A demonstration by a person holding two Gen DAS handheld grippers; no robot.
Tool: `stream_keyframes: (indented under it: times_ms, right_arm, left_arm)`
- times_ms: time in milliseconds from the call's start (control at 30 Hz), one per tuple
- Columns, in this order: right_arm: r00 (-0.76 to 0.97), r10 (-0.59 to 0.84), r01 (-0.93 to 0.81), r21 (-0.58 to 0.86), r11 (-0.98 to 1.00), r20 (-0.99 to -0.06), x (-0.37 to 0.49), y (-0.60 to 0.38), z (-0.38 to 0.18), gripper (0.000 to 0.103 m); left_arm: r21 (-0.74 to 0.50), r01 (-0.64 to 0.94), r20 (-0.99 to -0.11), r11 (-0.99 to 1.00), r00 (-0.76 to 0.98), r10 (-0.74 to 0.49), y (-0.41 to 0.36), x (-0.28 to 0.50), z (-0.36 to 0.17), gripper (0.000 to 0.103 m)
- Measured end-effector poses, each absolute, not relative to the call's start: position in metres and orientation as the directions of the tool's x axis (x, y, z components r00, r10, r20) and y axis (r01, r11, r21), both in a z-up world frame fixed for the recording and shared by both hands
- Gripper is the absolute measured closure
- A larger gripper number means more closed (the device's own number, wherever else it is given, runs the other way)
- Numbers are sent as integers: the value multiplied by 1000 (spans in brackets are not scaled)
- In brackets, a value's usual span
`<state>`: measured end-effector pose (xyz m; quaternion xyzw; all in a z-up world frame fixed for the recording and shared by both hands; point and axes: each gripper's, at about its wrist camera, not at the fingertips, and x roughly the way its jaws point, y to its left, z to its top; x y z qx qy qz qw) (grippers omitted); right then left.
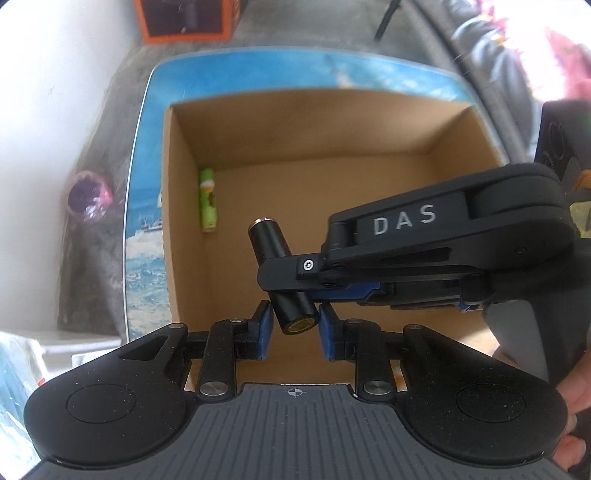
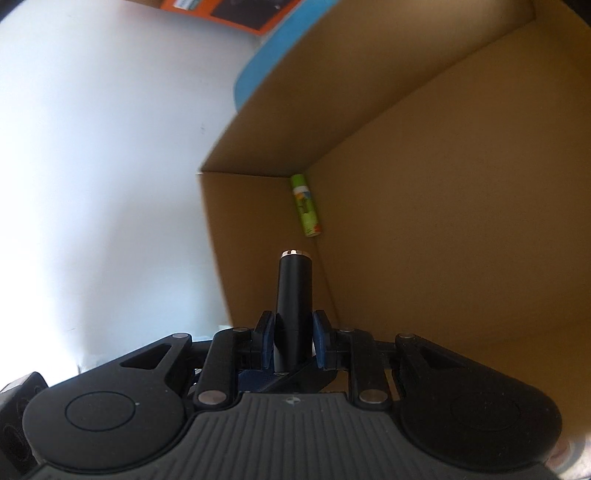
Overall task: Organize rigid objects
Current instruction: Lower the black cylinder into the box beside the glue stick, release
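A black cylinder (image 1: 284,273) with a silver far end hangs over an open cardboard box (image 1: 173,206). My left gripper (image 1: 295,328) is shut on its near, yellow-marked end, blue pads on both sides. Reaching in from the right, my right gripper (image 1: 286,284) is shut across the cylinder's middle. In the right wrist view the cylinder (image 2: 293,295) stands straight out from between the right gripper's (image 2: 294,339) pads, pointing into the box (image 2: 443,184). A green tube (image 1: 208,199) lies on the box floor along the left wall, also visible as the green tube (image 2: 306,206) in a corner.
The box stands on a blue sea-printed surface (image 1: 144,240). An orange and black carton (image 1: 184,18) sits beyond it, and a purple round object (image 1: 86,195) lies to the left. A person's hand (image 1: 576,387) holds the right gripper's handle. A white wall (image 2: 92,184) rises beside the box.
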<state>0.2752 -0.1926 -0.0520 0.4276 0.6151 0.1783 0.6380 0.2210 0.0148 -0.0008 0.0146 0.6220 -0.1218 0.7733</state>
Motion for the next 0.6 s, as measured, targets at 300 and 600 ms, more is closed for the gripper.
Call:
stream_keyframes:
  times_ms: [300, 600]
  right_arm:
    - [89, 727, 377, 698, 609, -681, 299, -170, -99, 79]
    - [58, 720, 319, 696, 643, -691, 301, -151, -98, 55]
  left_arm:
    - [-53, 210, -973, 976, 209, -97, 25, 218, -8, 76]
    - [-68, 203, -952, 977, 281, -125, 41, 192, 26, 75]
